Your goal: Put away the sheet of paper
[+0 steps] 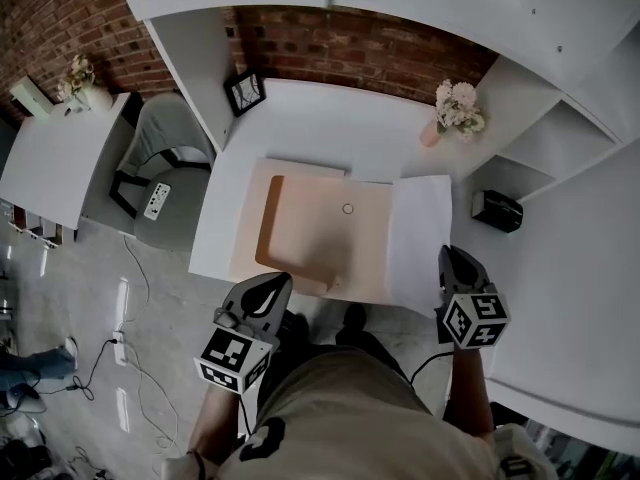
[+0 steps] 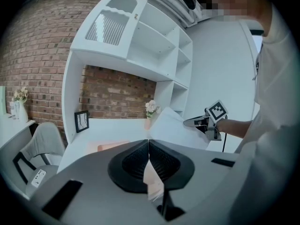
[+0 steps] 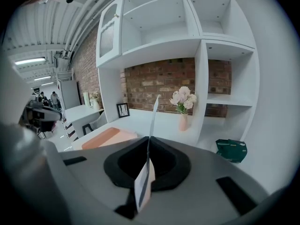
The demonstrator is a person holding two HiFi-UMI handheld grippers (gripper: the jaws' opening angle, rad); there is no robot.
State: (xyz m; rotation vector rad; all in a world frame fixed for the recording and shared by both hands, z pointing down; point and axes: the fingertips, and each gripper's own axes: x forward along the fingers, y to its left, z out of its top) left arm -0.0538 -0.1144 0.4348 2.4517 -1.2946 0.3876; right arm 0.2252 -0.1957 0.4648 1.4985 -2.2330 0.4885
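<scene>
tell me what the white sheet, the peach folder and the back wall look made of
Sheet of paper: thin matte white paper, bends where lifted. Folder: matte peach card or thin plastic, can't tell which. Back wall: rough red brick, pale mortar lines.

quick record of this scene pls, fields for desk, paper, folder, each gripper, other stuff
surface: white desk
paper: white sheet, at the right of the folder
folder: peach folder, on the desk
left gripper: jaws together on a peach edge of the folder
right gripper: jaws together on the sheet, seen edge-on
other: picture frame, vase of flowers, dark green box in a shelf compartment
</scene>
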